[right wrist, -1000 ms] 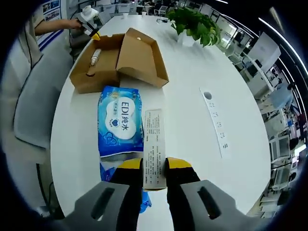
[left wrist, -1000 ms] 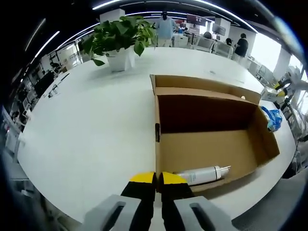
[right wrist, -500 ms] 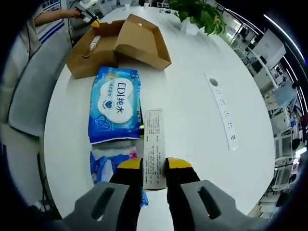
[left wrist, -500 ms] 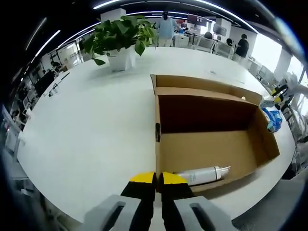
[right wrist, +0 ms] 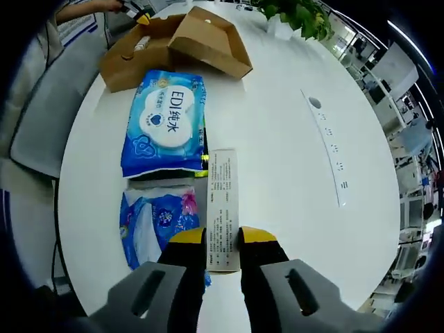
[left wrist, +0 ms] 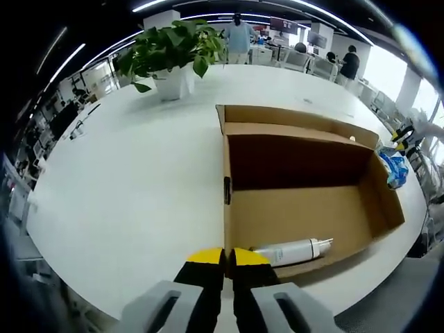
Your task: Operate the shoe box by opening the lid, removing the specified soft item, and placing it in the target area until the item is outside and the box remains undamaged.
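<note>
- Corrugated brown card: the shoe box (left wrist: 305, 201), lid folded back and open, stands on the white bench (left wrist: 132, 180); walls thin, creased at the corners, easily dented.
- White plastic bottle (left wrist: 291, 251), smooth and cylindrical with a narrow nozzle, lies on its side on the box floor against the wall nearest the left gripper.
- Left gripper (left wrist: 223, 258): yellow-tipped jaws pressed together with nothing between them, poised just outside the near wall of the box.
- Right gripper (right wrist: 223, 253): jaws clamped on a slim printed carton (right wrist: 223, 208), a stiff white rectangular card sleeve, held over the bench well away from the box.
- Soft item, judged to be the blue wipes pack (right wrist: 166, 125): glossy, pillowy film with a white oval label, lying flat on the bench between the box and the carton, already outside.
- Second soft pack (right wrist: 158, 223), blue and white crinkled film, just beside the carton, on the side farther from the box than the wipes.
- Risk: a carton pinched at one end may pivot or slip if swung; set down carelessly it could land across the packs.
- Risk: the left gripper so near the thin wall could crush or tear the card if pushed forward.
- Potted plant (left wrist: 170, 52), leafy green in a white pot, beyond the box.
</note>
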The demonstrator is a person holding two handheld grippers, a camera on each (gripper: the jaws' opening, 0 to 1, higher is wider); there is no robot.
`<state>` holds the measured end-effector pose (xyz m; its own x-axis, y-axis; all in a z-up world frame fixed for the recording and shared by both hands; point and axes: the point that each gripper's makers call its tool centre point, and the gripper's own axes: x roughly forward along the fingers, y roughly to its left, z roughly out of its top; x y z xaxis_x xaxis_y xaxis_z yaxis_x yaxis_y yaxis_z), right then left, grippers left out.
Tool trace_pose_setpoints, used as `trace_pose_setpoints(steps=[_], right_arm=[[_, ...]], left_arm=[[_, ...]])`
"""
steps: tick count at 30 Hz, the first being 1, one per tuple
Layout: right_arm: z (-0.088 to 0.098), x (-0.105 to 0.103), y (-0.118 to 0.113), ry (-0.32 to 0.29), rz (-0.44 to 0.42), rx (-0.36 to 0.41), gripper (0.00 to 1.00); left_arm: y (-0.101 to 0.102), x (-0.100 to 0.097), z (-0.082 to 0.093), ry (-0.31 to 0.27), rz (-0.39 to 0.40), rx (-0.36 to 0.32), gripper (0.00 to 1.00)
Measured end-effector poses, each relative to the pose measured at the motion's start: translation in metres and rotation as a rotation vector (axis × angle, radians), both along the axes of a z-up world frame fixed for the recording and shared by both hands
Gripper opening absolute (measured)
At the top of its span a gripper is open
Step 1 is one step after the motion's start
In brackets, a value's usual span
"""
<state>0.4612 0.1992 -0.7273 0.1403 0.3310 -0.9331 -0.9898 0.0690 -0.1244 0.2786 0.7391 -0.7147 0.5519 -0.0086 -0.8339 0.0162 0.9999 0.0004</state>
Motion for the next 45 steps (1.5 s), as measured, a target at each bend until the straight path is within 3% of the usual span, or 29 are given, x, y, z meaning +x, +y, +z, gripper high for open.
trace_pose_setpoints(steps=[11,30,38,45], right_arm=[[-0.013,-0.002,-0.021,-0.023,0.057,-0.066,0.16],[-0.011,0.003,-0.025,-0.043,0.059,-0.091,0.17],[-0.006,0.006,-0.030,-0.068,0.046,-0.098,0.26],[0.008,0.005,-0.034,-0.110,0.018,-0.093,0.35]], left_arm=[[0.000,0.000,-0.001,0.010,0.001,0.012,0.03],[-0.001,0.000,0.000,0.001,-0.015,0.017,0.04],[-0.002,0.006,0.001,-0.013,-0.118,0.098,0.06],[-0.003,0.009,0.006,-0.027,-0.188,0.139,0.19]])
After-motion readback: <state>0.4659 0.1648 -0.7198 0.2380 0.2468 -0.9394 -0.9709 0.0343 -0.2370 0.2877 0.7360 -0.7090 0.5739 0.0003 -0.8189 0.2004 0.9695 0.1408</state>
